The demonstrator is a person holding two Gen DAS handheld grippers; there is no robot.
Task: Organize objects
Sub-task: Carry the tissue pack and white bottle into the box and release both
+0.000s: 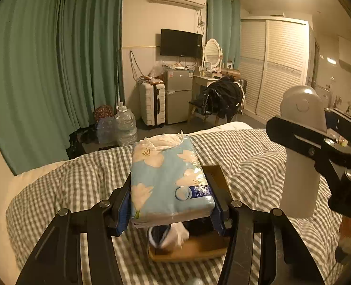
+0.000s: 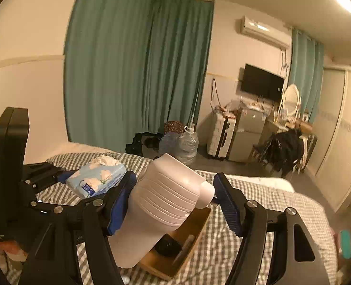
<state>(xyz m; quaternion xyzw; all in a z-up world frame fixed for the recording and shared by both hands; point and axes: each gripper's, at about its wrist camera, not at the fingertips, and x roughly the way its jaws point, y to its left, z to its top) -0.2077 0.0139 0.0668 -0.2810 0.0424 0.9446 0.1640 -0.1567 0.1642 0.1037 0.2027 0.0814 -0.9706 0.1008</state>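
My left gripper (image 1: 170, 190) is shut on a blue tissue pack (image 1: 166, 173) with a white flower print, held level in the air above the bed. Under it an open cardboard box (image 1: 189, 253) lies on the bed with a dark item and a white-and-blue bundle inside. My right gripper (image 2: 175, 194) is shut on a white hair dryer (image 2: 166, 194) with a ribbed body, lifted over the same cardboard box (image 2: 194, 223). In the left wrist view the right gripper (image 1: 301, 142) clamps the hair dryer (image 1: 299, 178) at the right. The right wrist view shows the left gripper (image 2: 73, 185) with the tissue pack (image 2: 94, 178) to the left.
A grey-and-white checked bedcover (image 1: 246, 154) spreads under both grippers. Beyond the bed's foot stand water jugs (image 1: 125, 125), a white suitcase (image 1: 151, 104), a small fridge (image 1: 177, 95) and a chair draped in dark clothes (image 1: 223, 97). Green curtains (image 1: 45, 71) hang at the left.
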